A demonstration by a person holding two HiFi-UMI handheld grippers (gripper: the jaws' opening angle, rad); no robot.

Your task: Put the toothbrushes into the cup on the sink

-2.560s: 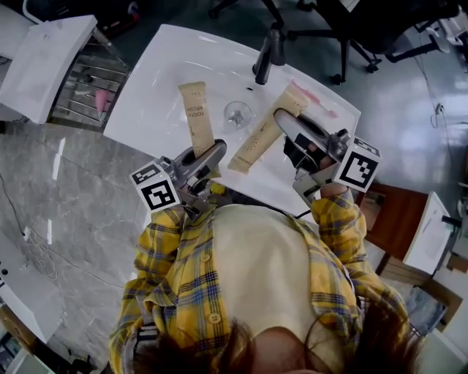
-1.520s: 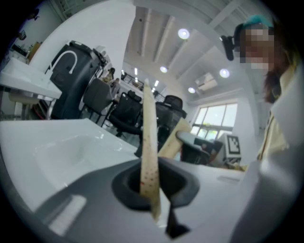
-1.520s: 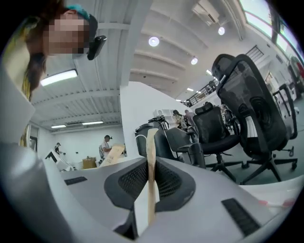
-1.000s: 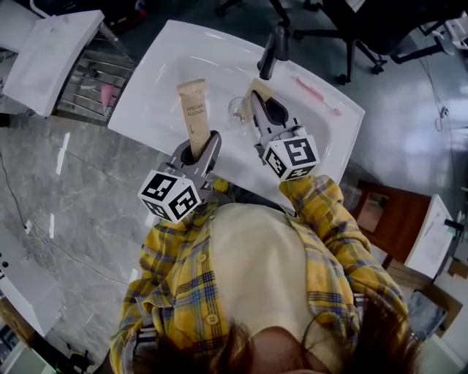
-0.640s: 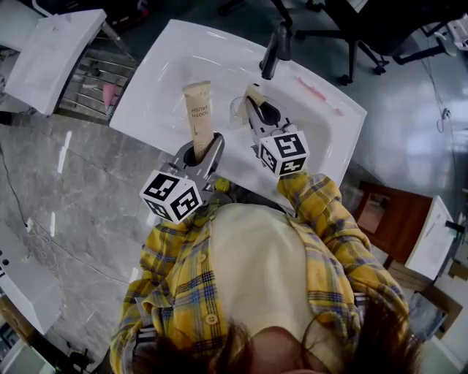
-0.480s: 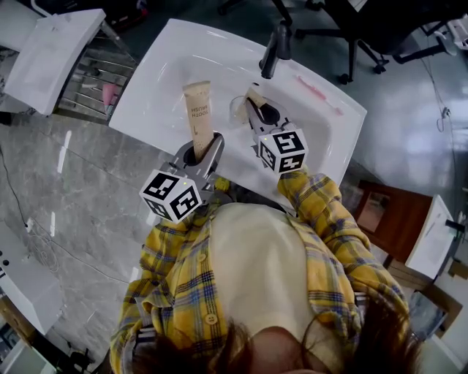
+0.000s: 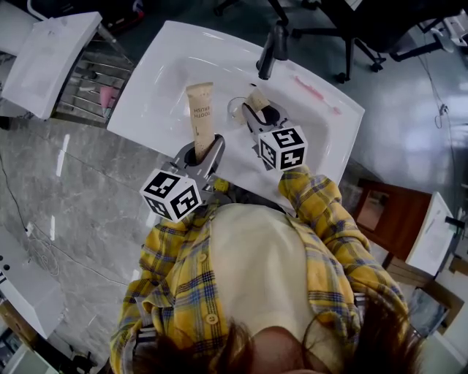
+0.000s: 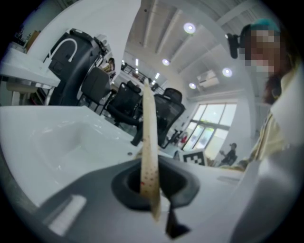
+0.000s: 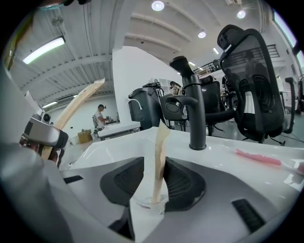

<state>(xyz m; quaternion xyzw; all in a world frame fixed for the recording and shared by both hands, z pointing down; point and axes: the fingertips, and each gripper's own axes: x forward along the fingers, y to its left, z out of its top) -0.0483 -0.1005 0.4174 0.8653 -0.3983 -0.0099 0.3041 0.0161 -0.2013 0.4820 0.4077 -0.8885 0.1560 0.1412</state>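
Observation:
My left gripper (image 7: 199,150) is shut on a beige toothbrush packet (image 7: 199,109), held upright over the white sink (image 7: 164,69); it shows edge-on as the packet (image 8: 148,142) between the pads. My right gripper (image 7: 256,117) is over the clear cup (image 7: 238,109) in the basin. A second beige packet (image 9: 159,152) stands in the cup (image 9: 151,205) between that gripper's jaws, which have just been opening and no longer press on it. A pink toothbrush (image 7: 316,93) lies on the sink's right rim.
The black faucet (image 7: 269,47) rises just behind the cup. A metal rack (image 7: 88,80) and a white panel (image 7: 44,62) stand left of the sink. Office chairs (image 7: 351,22) are behind it. A wooden stool (image 7: 380,212) is at the right.
The right gripper has sunk over the cup with its packet, and its jaws have parted. The left gripper keeps its packet in the same place.

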